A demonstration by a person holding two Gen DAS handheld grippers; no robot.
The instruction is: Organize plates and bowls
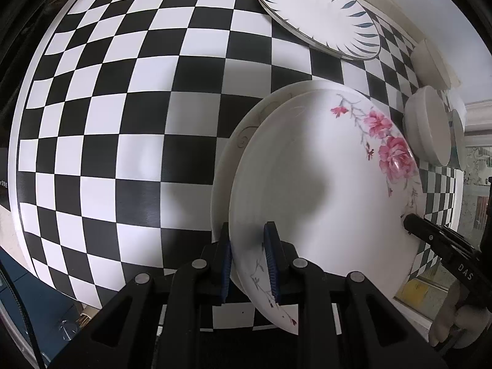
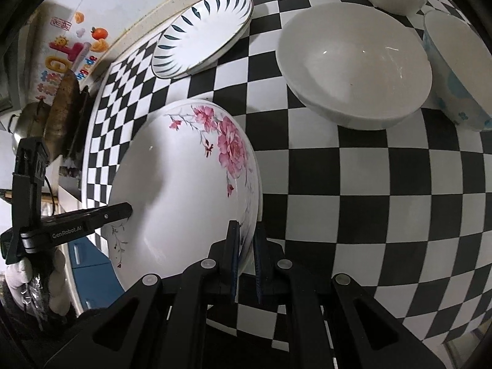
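While both grippers hold it, the round white plate with pink flowers [image 1: 319, 184] hangs tilted over the black and white checkered worktop [image 1: 123, 123]. The left gripper [image 1: 250, 264] is closed on the plate's rim at about 7 o'clock in the left wrist view. The right gripper [image 2: 246, 261] is closed on the opposite rim, at about 5 o'clock in the right wrist view. So the plate lies between the two grippers, and neither is nearer.

Just under it sits another white plate with thin grey swirls [image 1: 243, 141], peeking out at 9 o'clock. The flower plate looks ready to go down on top of that one, so this under-and-over line-up matters most. A round plate has no long side, but its pink flowers point to the far edge, around 1 o'clock.

Farther off at 12 o'clock rests a white plate with dark blue leaf marks [image 1: 316, 12]. Near 2 o'clock in the right wrist view stand a plain white bowl [image 2: 353, 61] and a bowl with light blue patches [image 2: 458, 70].
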